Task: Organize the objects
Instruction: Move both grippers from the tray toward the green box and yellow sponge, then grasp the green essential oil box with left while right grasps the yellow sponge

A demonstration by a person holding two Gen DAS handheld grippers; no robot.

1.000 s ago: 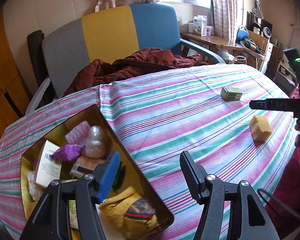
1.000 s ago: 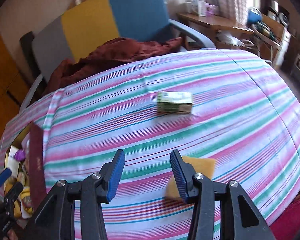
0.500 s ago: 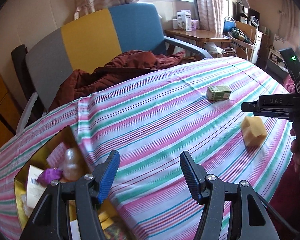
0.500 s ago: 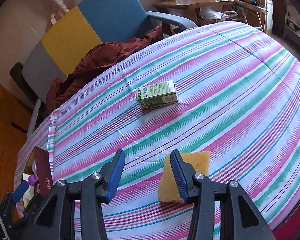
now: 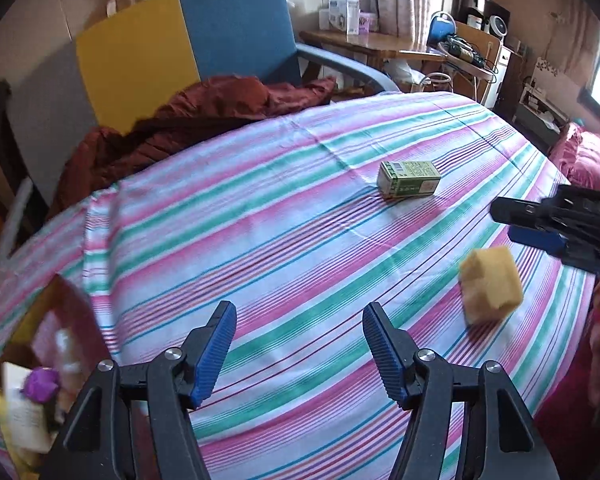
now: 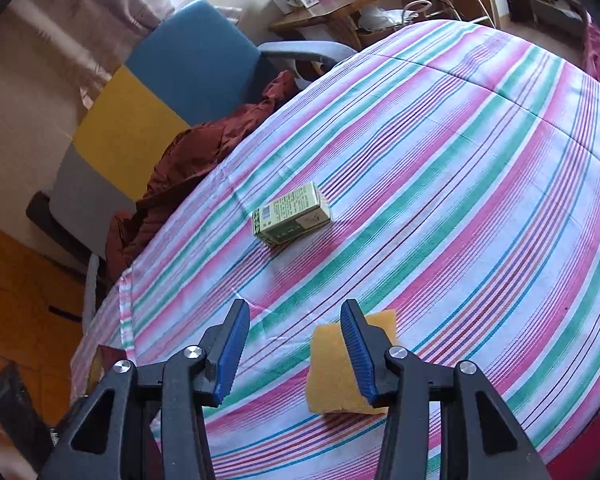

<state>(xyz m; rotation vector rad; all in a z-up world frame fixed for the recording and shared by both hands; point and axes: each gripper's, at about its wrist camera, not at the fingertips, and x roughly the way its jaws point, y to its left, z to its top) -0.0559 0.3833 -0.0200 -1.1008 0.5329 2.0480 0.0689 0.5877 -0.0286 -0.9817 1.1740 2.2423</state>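
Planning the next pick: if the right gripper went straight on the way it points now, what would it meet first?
Probably the striped tablecloth, then the small green cardboard box further ahead. The right gripper is open; the yellow sponge sits off-line by its right finger. Depth is unclear.

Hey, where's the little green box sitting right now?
The green box lies on the striped tablecloth, mid-table in the right wrist view, beyond the yellow sponge, apart from it and nearer the chair.
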